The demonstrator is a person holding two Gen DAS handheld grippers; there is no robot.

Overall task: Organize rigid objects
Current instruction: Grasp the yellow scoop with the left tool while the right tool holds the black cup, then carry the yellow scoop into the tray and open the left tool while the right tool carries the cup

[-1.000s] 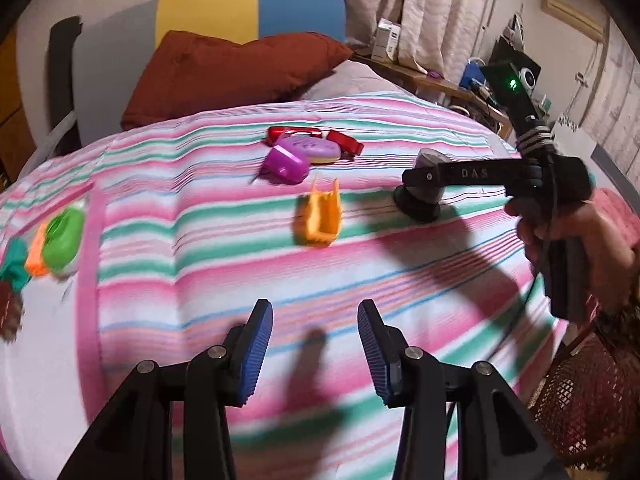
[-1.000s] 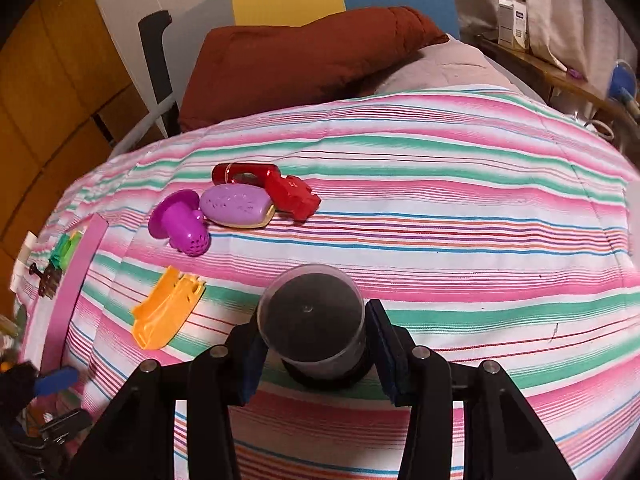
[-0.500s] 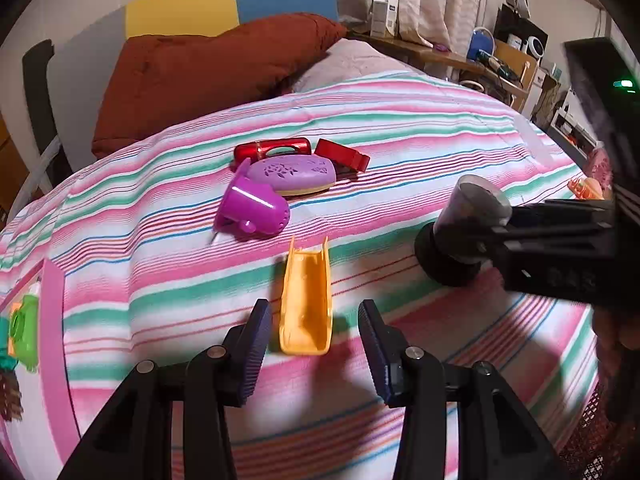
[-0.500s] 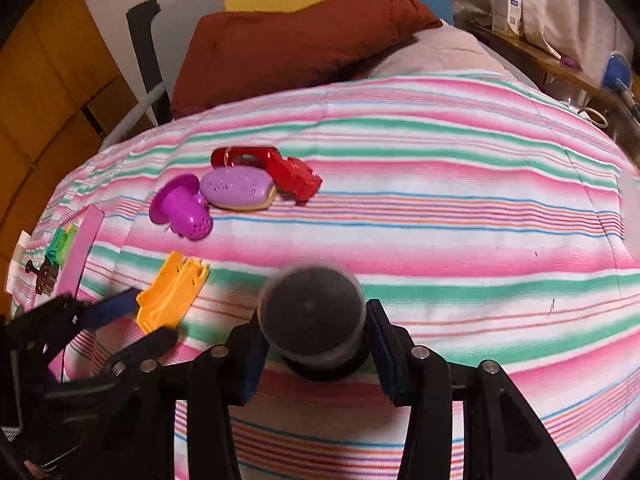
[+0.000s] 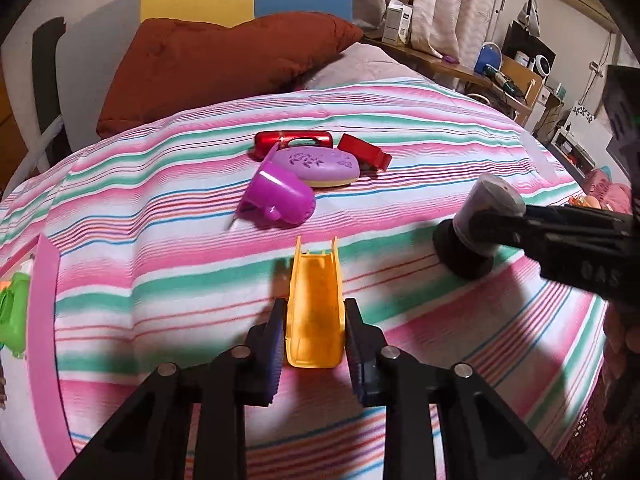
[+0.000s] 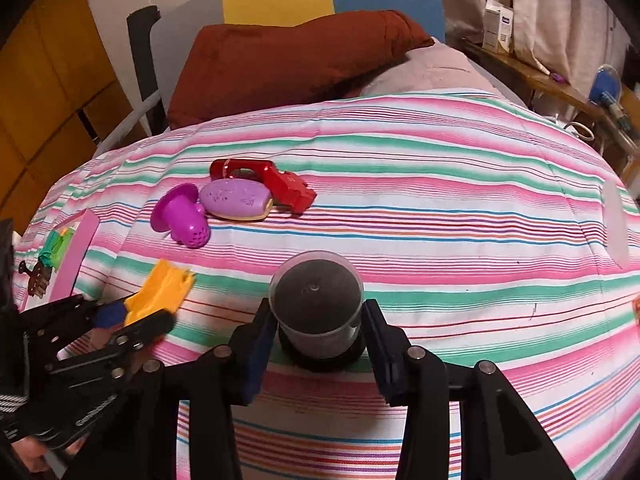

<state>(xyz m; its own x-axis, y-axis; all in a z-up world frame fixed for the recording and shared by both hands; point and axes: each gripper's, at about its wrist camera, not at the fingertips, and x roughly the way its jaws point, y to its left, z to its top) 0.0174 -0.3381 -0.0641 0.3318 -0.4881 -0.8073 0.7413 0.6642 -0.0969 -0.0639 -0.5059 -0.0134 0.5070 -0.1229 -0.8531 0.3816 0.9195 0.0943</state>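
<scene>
A striped bedspread in pink, green and white covers the bed and carries everything, with a rust-brown pillow at its far end. Near the right edge stands a dark cylindrical jar on a wider black base, top clear and rim upward; the right gripper has its jaws pressed on the jar's sides, having just been closing. The jar looks stiff and smooth, so likely slippery, and best taken low on the wall near the base. Farther up the cloth sits a cluster: a red toy piece, a lilac oval soap-shaped toy touching it, and a magenta cup-like toy on its side just beside that. Closer lies an orange plastic trough-shaped piece, open side up, pointing away along the bed. The left gripper has just been closing and now clamps its near end between the blue pads. That piece seems light, thin-walled and a little springy; squeezing across the side walls could flex them, so a grip near the closed end looks safest.
</scene>
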